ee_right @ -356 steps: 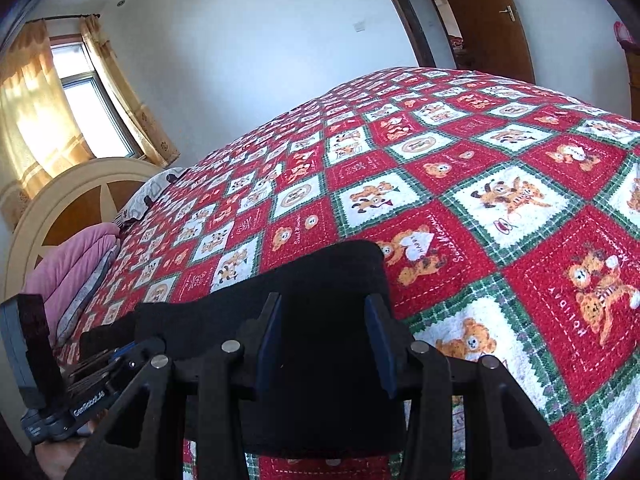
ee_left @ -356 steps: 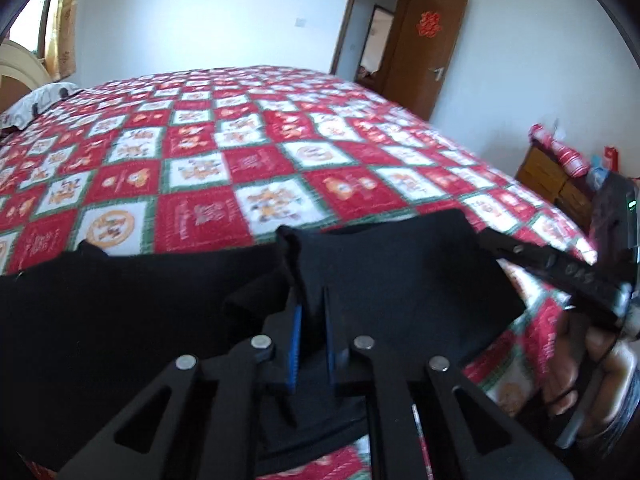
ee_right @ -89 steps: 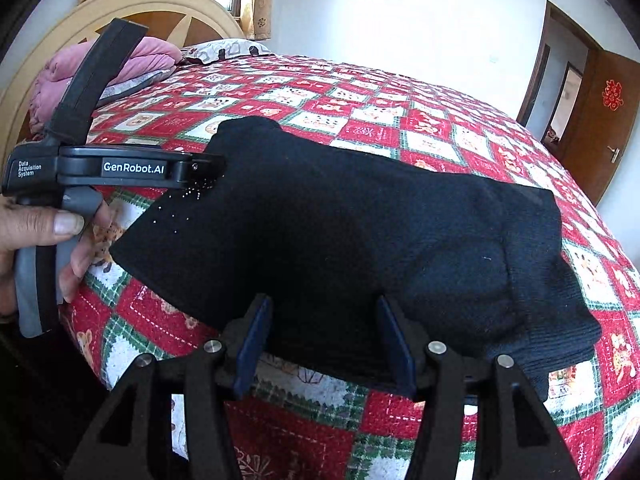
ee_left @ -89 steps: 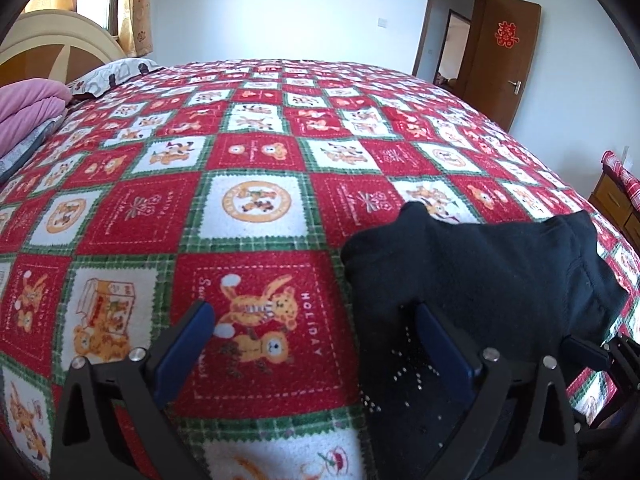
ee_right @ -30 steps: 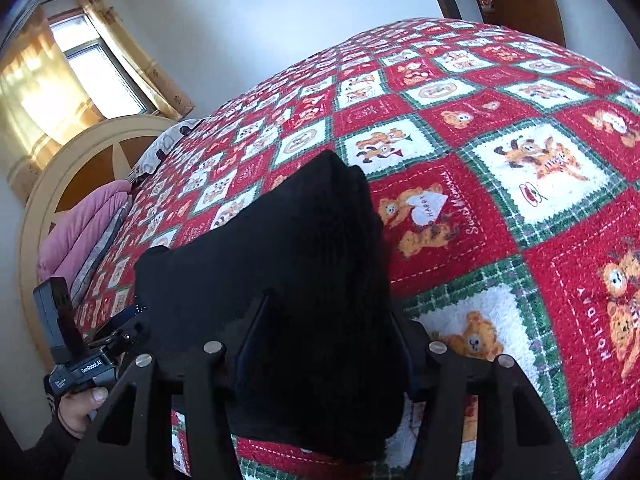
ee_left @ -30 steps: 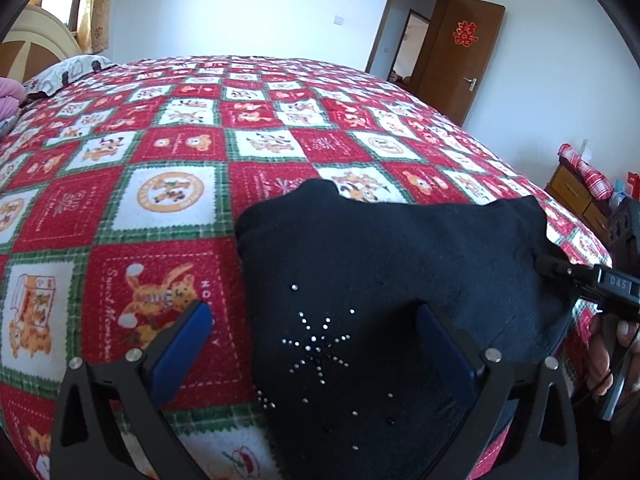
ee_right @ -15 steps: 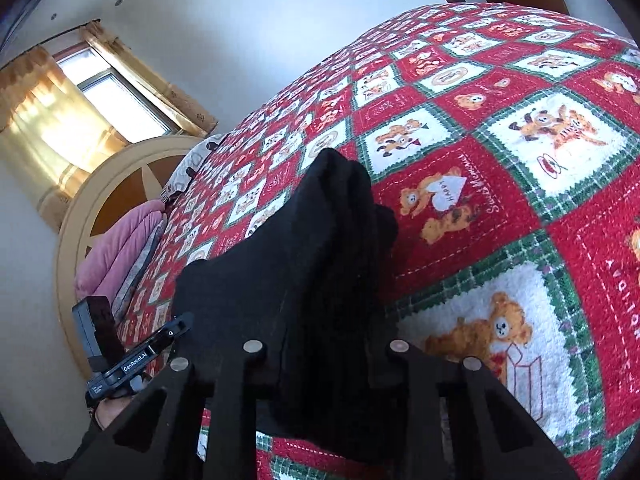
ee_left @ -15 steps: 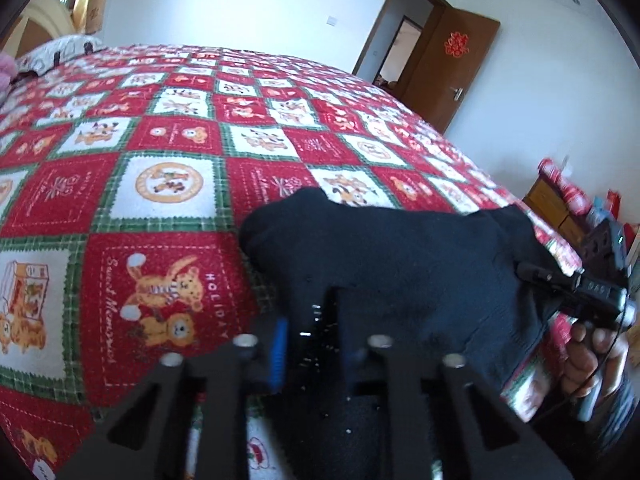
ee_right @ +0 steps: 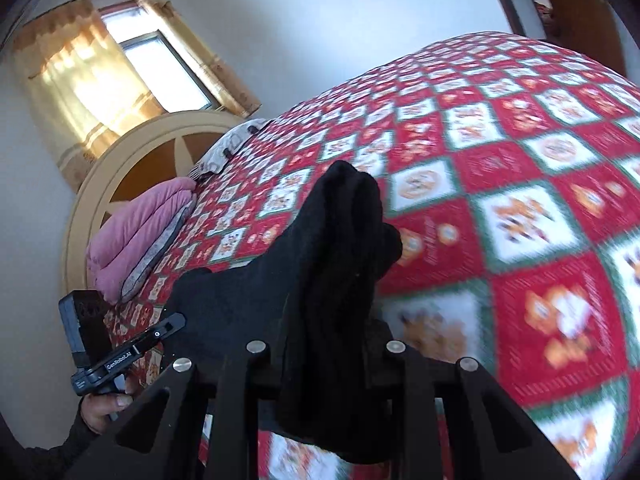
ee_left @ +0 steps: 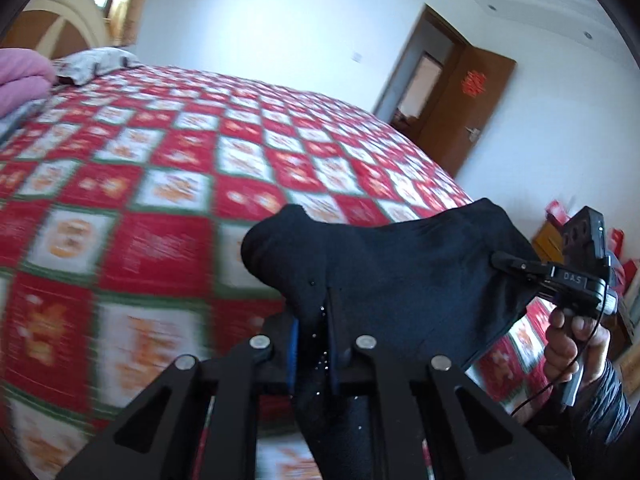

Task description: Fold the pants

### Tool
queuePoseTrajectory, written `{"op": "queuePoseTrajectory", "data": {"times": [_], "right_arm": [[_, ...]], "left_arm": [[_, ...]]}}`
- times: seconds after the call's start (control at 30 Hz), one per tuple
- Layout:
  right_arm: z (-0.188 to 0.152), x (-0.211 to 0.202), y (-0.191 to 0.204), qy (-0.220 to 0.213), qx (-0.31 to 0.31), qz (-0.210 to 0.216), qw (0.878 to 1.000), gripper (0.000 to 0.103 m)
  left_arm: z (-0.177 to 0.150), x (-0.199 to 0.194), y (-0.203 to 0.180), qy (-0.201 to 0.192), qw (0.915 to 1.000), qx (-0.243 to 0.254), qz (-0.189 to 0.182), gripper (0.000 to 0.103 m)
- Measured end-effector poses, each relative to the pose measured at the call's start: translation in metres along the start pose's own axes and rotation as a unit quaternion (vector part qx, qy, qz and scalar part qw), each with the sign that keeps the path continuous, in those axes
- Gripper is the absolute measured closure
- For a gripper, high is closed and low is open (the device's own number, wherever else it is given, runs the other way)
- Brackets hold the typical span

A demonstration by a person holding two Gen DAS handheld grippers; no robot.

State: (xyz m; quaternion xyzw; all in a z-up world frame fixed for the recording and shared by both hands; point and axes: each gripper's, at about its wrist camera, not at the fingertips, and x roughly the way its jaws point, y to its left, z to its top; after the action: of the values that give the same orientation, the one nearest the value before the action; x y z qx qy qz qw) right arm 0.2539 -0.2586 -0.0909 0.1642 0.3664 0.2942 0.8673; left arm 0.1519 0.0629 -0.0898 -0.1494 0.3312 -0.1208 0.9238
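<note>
The black pants [ee_left: 400, 264], folded into a thick bundle, hang lifted above the red checked bedspread [ee_left: 132, 208]. My left gripper [ee_left: 314, 332] is shut on the near left edge of the pants, where small rhinestones glint. My right gripper [ee_right: 326, 344] is shut on the bundle's other end [ee_right: 336, 248], with thick folds bunched between its jaws. In the left wrist view the right gripper [ee_left: 516, 266] bites the right corner, a hand [ee_left: 572, 344] under it. In the right wrist view the left gripper [ee_right: 160, 332] is at the lower left, held by a hand [ee_right: 104, 404].
A pink folded quilt [ee_right: 136, 232] and a patterned pillow [ee_right: 228, 148] lie by the cream headboard [ee_right: 120, 160]. A brown door [ee_left: 468, 108] stands open at the far wall. A wooden dresser [ee_left: 548, 240] with red items sits beyond the bed's right side.
Both grippers closed on the pants, the left from wide open. Both then rose and carried the bundle up off the bedspread, and the pants now hang stretched between them.
</note>
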Motion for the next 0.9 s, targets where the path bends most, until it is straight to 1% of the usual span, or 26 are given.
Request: {"op": "queuePoseTrajectory", "data": {"times": [0.17, 0.27, 0.37, 0.43, 0.53, 0.6, 0.67, 0.7, 0.73, 0.77, 0.8, 0.83, 0.9], "right_arm": [[0.032, 0.068, 0.043, 0.032, -0.028, 0.041, 0.998, 0.078], [0.05, 0.116, 0.069, 0.059, -0.029, 0.077, 0.995, 0.078], [0.059, 0.161, 0.085, 0.087, -0.02, 0.107, 0.99, 0.078], [0.061, 0.19, 0.093, 0.103, -0.016, 0.114, 0.988, 0.078], [0.057, 0.22, 0.095, 0.126, -0.012, 0.117, 0.985, 0.078], [0.054, 0.233, 0.09, 0.137, -0.006, 0.109, 0.985, 0.077], [0.051, 0.241, 0.081, 0.154, 0.002, 0.106, 0.982, 0.07], [0.05, 0.242, 0.075, 0.158, 0.006, 0.094, 0.983, 0.057], [0.048, 0.241, 0.069, 0.159, 0.007, 0.082, 0.984, 0.048], [0.048, 0.238, 0.064, 0.155, 0.009, 0.07, 0.985, 0.046], [0.046, 0.233, 0.058, 0.149, 0.012, 0.061, 0.987, 0.045], [0.045, 0.227, 0.054, 0.144, 0.016, 0.063, 0.987, 0.045], [0.041, 0.213, 0.051, 0.131, 0.021, 0.065, 0.989, 0.045]], "left_arm": [[0.021, -0.026, 0.057, -0.03, 0.9973, -0.021, 0.064, 0.091], [0.026, -0.035, 0.088, -0.039, 0.994, -0.037, 0.095, 0.091], [0.025, -0.036, 0.115, -0.041, 0.9909, -0.052, 0.117, 0.091], [0.02, -0.033, 0.13, -0.035, 0.9899, -0.059, 0.124, 0.091], [0.01, -0.019, 0.146, -0.017, 0.9893, -0.068, 0.128, 0.089], [0.003, -0.013, 0.151, -0.007, 0.9885, -0.066, 0.136, 0.08], [-0.001, -0.012, 0.152, -0.007, 0.9859, -0.065, 0.154, 0.057], [-0.003, -0.012, 0.152, -0.009, 0.985, -0.064, 0.16, 0.053], [-0.004, -0.012, 0.152, -0.008, 0.984, -0.063, 0.167, 0.047], [-0.005, -0.012, 0.151, -0.007, 0.9833, -0.063, 0.17, 0.044], [-0.007, -0.014, 0.151, -0.006, 0.9828, -0.063, 0.174, 0.044], [-0.009, -0.016, 0.149, -0.007, 0.9821, -0.061, 0.178, 0.043], [-0.012, -0.02, 0.142, -0.004, 0.9807, -0.047, 0.19, 0.039]]}}
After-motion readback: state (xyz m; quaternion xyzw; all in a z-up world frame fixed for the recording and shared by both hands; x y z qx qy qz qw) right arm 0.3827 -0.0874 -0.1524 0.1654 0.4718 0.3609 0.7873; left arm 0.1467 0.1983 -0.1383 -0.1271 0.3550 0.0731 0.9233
